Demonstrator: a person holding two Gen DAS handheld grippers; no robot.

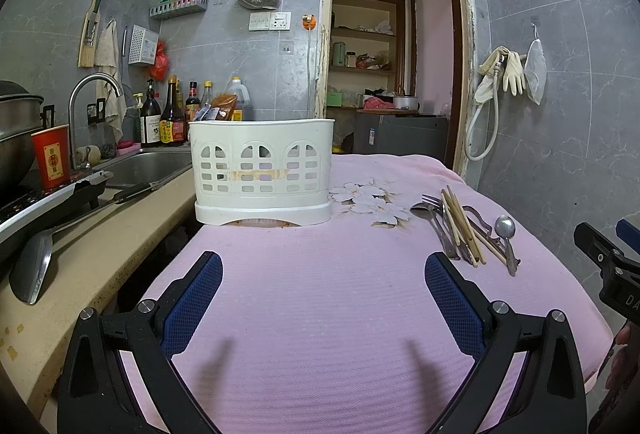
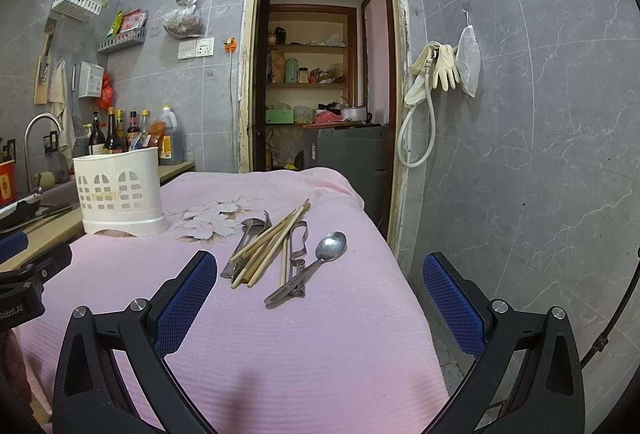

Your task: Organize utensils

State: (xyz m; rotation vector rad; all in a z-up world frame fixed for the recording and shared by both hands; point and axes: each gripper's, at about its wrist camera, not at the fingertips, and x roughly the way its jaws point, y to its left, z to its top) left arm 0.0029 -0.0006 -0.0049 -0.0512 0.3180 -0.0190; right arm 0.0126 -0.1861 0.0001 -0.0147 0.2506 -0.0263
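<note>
Both my grippers, left (image 1: 323, 298) and right (image 2: 320, 298), hover spread and empty over pink cloth (image 2: 280, 346); chopsticks (image 2: 272, 244) overlap the spoon (image 2: 330, 248) right of the white caddy (image 2: 120, 190), so I risk snagging neighbours.

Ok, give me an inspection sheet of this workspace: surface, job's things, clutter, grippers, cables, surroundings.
Surface: pink cloth with a white flower print, covering the table.
Job's things: white slotted plastic utensil holder upright at the far left of the cloth; loose pile of wooden chopsticks, metal spoon, fork and other metal utensils to its right.
Clutter: nothing seen on the cloth.
Grippers: left gripper and right gripper open, fingers empty, above the cloth.
Cables: white hose hanging on the wall.
Surroundings: steel sink, sauce bottles, open doorway.
</note>
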